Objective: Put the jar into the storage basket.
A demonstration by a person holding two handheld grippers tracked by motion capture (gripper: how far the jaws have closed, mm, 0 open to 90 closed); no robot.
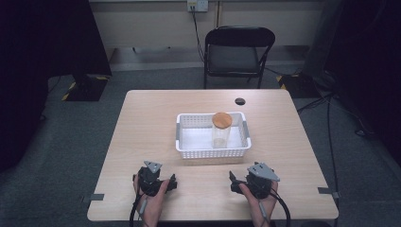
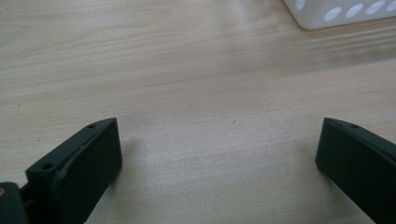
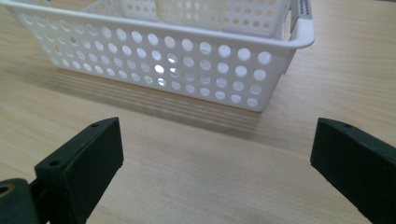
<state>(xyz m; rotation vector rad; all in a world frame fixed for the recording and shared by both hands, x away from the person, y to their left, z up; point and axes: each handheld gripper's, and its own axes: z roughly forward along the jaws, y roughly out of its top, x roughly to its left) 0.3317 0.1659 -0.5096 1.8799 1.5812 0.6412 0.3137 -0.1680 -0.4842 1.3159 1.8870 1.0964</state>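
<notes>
The left tool [image 1: 173, 182] is held at the lower left of the high view, its jaws spread wide over bare tabletop [image 1: 156, 127] and nothing gripped. The right tool [image 1: 232, 179] is held at the lower centre-right, its jaws likewise spread and empty. Above and between the two tools, at the middle of the frame, a white perforated basket [image 1: 211, 152] is seen resting on the tabletop. Inside it, toward the right side, a clear glass jar [image 1: 220, 135] is stood upright, closed by a round wooden lid [image 1: 222, 120]. In the right gripper view the basket is seen across the upper frame, well apart from the jaws.
</notes>
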